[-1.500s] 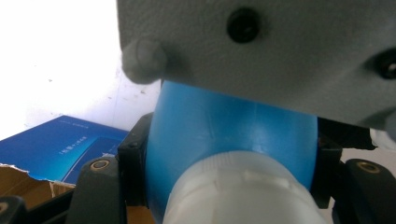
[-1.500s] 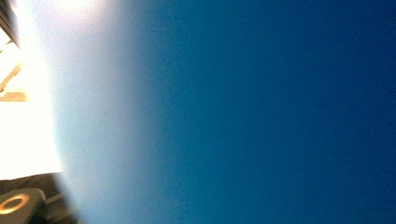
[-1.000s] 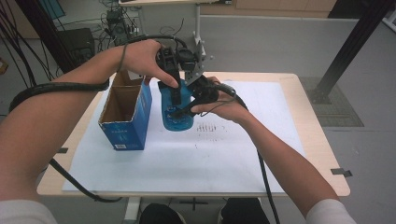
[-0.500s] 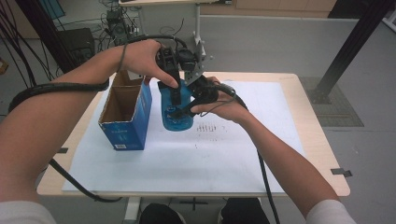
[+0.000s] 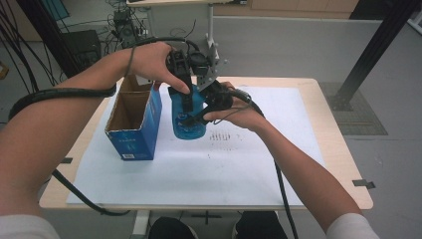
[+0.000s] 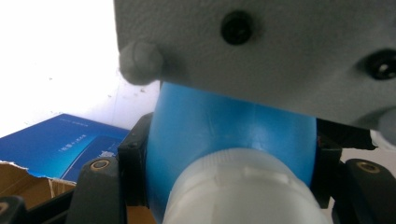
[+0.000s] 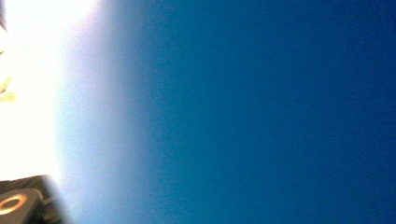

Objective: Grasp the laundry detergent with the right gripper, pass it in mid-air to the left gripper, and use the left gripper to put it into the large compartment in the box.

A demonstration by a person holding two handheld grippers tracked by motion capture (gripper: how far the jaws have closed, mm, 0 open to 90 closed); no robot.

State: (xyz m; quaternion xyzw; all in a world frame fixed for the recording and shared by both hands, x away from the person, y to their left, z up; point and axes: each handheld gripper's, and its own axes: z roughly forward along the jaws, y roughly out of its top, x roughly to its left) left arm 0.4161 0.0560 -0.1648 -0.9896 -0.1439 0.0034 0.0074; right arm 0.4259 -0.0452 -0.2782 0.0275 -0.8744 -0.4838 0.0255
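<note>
The blue bottle [image 5: 186, 117] stands on the white sheet [image 5: 209, 164] at the open box's [image 5: 133, 122] three o'clock, probably steadied for uncapping, with the left gripper [image 6: 224, 154] clamped across its shoulder from twelve o'clock, while the right gripper [image 5: 211, 102] presses its flank, jaw gap impossible to tell.

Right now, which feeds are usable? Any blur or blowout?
High view: sharp and evenly lit, blue bottle and open box clear. Left gripper view: bottle's white cap soft from closeness, background top left blown out. Right gripper view: featureless blue blur, left edge overexposed to white.
</note>
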